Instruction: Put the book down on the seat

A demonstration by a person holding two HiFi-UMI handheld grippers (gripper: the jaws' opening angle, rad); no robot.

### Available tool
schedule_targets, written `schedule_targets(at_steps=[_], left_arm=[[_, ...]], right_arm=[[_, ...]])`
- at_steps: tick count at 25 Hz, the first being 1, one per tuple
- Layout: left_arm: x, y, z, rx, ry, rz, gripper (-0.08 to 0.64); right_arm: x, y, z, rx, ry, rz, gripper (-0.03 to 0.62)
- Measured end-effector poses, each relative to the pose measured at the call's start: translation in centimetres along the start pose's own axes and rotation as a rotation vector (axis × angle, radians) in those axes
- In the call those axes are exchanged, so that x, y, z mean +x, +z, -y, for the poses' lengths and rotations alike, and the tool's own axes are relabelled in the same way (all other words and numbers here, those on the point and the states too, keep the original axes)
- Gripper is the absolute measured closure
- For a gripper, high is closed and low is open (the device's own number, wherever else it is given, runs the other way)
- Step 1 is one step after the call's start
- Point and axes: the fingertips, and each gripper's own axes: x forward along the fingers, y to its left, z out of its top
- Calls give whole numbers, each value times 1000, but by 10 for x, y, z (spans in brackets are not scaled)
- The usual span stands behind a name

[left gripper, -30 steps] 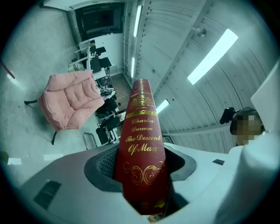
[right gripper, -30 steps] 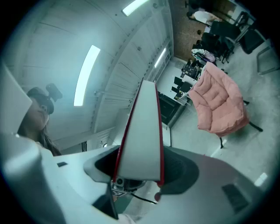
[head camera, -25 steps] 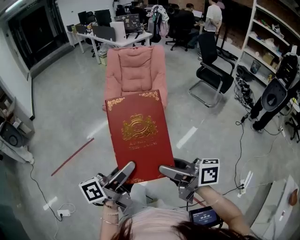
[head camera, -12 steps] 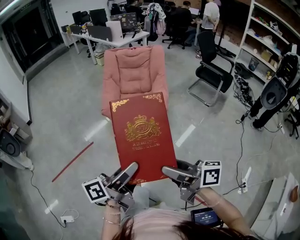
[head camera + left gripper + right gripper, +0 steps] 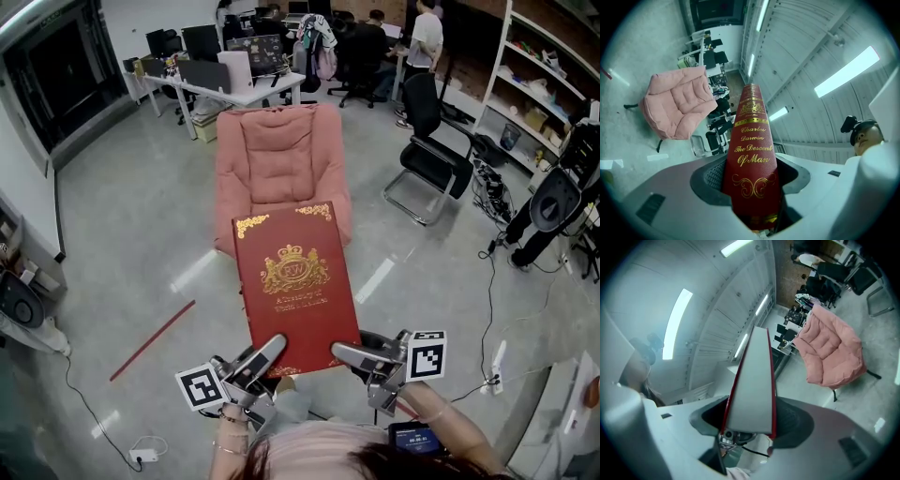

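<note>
Carrying step: left tongs (image 5: 265, 350) and right tongs (image 5: 343, 352) clamp the book (image 5: 295, 281) short of the seat (image 5: 281, 164); next, advance and lower

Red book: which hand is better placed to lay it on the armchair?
Left, marginally: the left gripper clamps the book by its spine, the right gripper by its page edge. The armchair lies ahead, so both probably lower together.

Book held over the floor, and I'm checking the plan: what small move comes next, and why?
Probably carry the book forward, level, toward the chair. The left gripper and right gripper both clamp its near edge, the chair stands ahead, and most of the book hangs over the floor, so releasing now would likely drop it short.
</note>
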Motion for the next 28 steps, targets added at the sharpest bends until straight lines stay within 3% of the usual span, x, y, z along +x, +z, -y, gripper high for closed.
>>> schedule_targets(at_steps=[11, 28], left_arm=[[-6, 57, -27, -59, -20, -21, 307], [-15, 138, -69, -80, -28, -99, 307]], right_arm=[[59, 18, 17, -8, -38, 6, 301], [139, 30, 47, 21, -95, 66, 301]])
